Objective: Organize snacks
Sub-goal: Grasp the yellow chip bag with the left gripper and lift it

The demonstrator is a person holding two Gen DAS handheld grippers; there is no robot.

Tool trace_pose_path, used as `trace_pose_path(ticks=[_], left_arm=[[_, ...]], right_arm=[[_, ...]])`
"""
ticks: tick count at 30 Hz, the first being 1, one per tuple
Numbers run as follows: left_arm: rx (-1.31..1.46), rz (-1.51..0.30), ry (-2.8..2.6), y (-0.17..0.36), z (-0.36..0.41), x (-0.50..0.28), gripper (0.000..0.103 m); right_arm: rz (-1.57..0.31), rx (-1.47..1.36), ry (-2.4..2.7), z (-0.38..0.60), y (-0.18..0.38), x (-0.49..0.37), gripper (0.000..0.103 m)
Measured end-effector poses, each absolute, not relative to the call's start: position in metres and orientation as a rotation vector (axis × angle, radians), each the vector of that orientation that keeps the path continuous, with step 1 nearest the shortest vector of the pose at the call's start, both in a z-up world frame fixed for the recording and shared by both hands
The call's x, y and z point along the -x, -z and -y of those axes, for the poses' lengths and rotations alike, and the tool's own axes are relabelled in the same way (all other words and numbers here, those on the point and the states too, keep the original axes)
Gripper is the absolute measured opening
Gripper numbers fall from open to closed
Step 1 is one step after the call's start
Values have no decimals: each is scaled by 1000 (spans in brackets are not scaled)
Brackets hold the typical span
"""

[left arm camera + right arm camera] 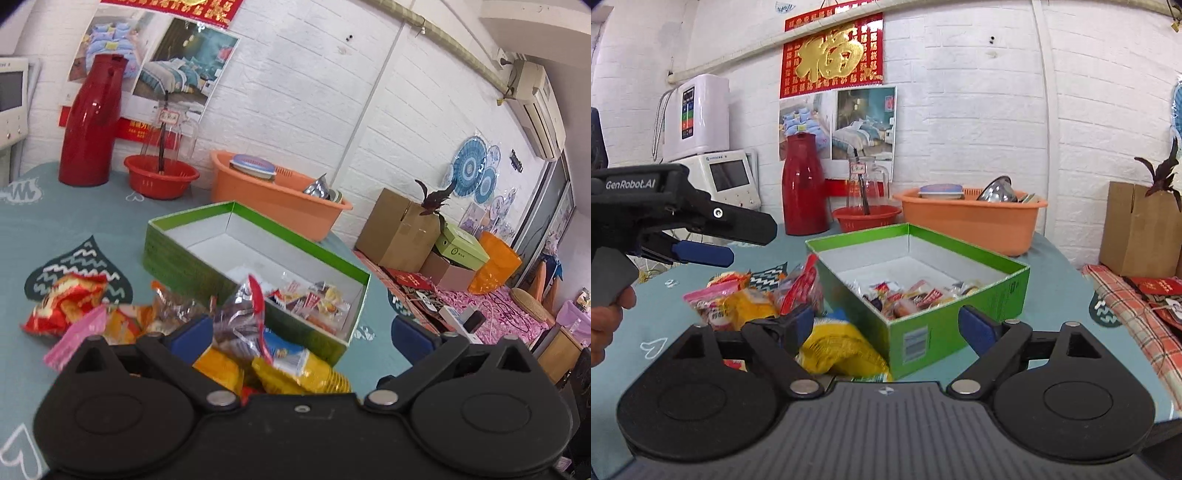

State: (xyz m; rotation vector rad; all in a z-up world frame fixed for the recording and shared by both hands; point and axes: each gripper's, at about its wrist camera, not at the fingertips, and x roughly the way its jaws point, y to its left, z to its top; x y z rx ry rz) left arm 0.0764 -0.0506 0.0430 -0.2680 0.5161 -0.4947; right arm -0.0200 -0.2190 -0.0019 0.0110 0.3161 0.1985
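Observation:
A green box (192,254) (934,328) with a white inside lies open on the blue table; several small wrapped snacks (314,299) (916,295) lie in its near end. A heap of snack packets (110,314) (753,302) lies on the table left of the box, with a yellow packet (295,373) (842,347) nearest. My left gripper (299,332) is open and empty above the heap and the box's near corner; it also shows in the right wrist view (705,254) at the left. My right gripper (886,325) is open and empty, straddling the box's near corner.
A red thermos (92,122) (803,188), a red basin (160,175) (866,218) and an orange tub (277,199) (971,218) holding dishes stand at the back of the table by the white brick wall. Cardboard boxes (399,229) (1137,229) stand off to the right.

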Motion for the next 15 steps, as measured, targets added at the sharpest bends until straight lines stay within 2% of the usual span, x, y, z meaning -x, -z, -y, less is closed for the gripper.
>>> trace_pose_path(ticks=[6,15], left_arm=[[270,-643,582,-11,66,-66,103],[388,-665,517,-3,91,-120,103]], right_arm=[[-416,-23,-231,205,28,34,103],[-437,-46,-194,213,32,49,103]])
